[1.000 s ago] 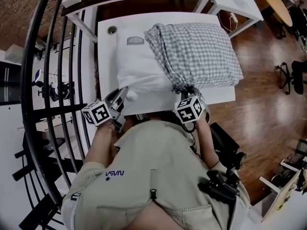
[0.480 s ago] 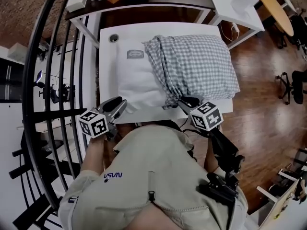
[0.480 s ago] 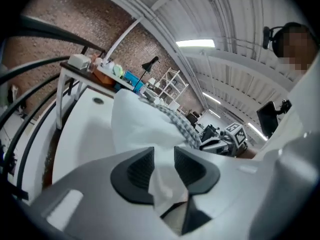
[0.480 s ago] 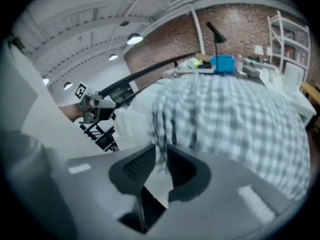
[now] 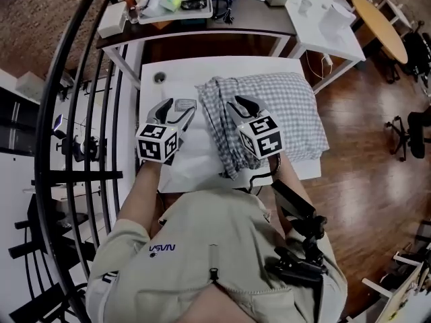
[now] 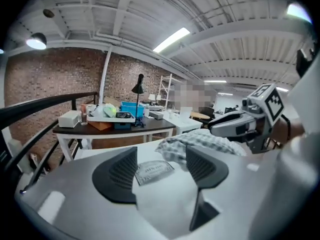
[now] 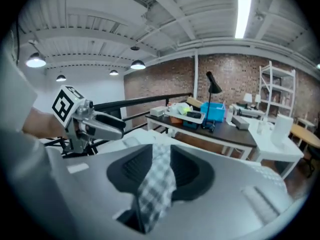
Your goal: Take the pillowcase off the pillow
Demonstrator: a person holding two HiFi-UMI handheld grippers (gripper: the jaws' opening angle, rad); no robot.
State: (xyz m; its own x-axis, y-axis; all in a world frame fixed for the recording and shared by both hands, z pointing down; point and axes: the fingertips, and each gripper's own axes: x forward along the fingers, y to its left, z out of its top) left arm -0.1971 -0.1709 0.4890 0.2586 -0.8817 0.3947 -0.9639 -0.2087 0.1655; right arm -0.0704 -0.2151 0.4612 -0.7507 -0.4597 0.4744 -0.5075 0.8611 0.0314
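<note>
On the white table (image 5: 222, 67) lies the pillow (image 5: 185, 157), its long axis running left to right across the person's front. The checked pillowcase (image 5: 289, 106) covers its right part. The case's mouth faces the person's left and is bunched in folds near the pillow's middle, leaving the white left end bare.

Only the right gripper view shows the right gripper (image 7: 159, 169) clamped on a strip of that checked cloth; from above, its marker cube hides the pinch. The left gripper (image 5: 176, 108) has its jaws spread wide over the bare end. Its own view shows the pillow's sewn label (image 6: 155, 171) between them, probably without contact, though the angle is poor. The head view alone shows the case's far, closed end, near the table's right edge.

Beyond the table stands a dark desk (image 5: 202, 25) with a blue box (image 7: 216, 111) and a black lamp (image 7: 212, 81). A black railing (image 5: 67, 113) curves along the left.
</note>
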